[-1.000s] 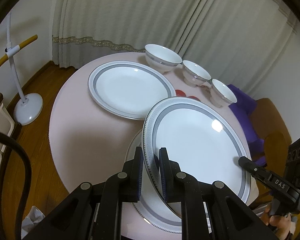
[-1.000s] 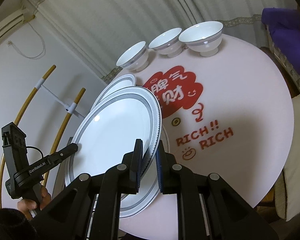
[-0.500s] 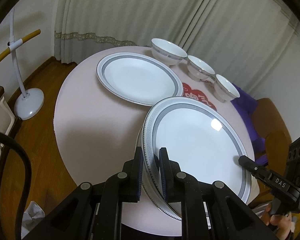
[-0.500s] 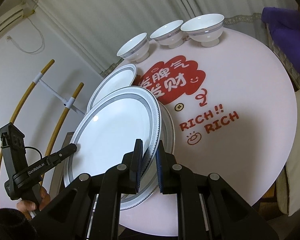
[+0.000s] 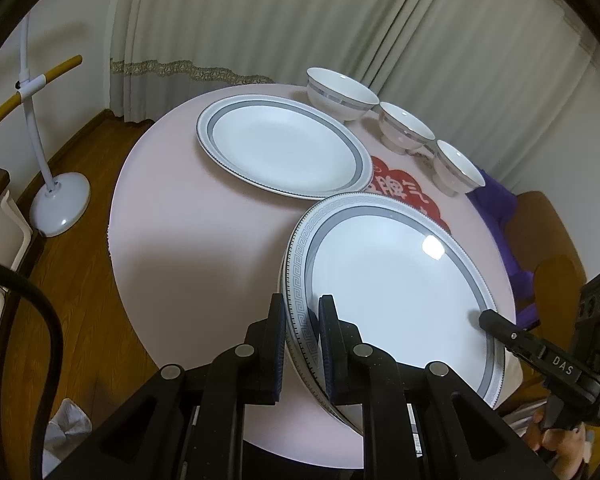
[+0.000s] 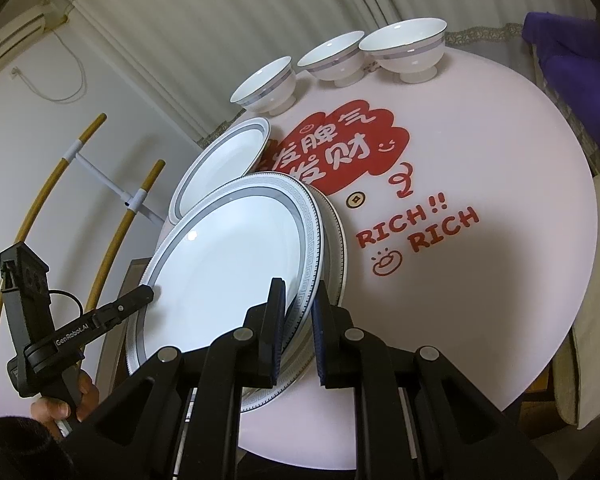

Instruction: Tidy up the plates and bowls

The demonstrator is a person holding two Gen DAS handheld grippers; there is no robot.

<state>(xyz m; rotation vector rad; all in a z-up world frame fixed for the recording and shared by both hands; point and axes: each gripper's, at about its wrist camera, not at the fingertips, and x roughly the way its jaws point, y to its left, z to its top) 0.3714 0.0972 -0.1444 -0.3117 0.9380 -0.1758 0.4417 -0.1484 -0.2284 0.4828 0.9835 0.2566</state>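
Gripping the same plate (image 5: pixel 400 300) from opposite rims, both of your grippers are clamped tight on it: your left gripper (image 5: pixel 302 344) pinches the near rim in the left wrist view, and your right gripper (image 6: pixel 298 328) pinches the rim on the side towards the red print. You hold the plate tilted just above a second plate (image 6: pixel 338 240) that lies on the pink table (image 5: pixel 188 248), its edge peeking out beneath the held one. A third plate (image 5: pixel 284 146) lies flat further back on the table, close beside the held plate's far rim, so that rim has little room there. Three bowls (image 6: pixel 404 50) stand upright in a row along the far edge, near the curtain (image 5: pixel 300 20), apart from the plates. Between the bowls and your plates the table carries a red print (image 6: pixel 340 148) with the words "RICH!! RICH". Off the table on the left you have a white floor stand (image 5: pixel 60 204) with yellow-tipped arms, and a wooden floor below. On the far right a purple cloth (image 6: pixel 572 64) lies over a brown seat. Your hand (image 6: pixel 66 404) shows under the left gripper's handle in the right wrist view.
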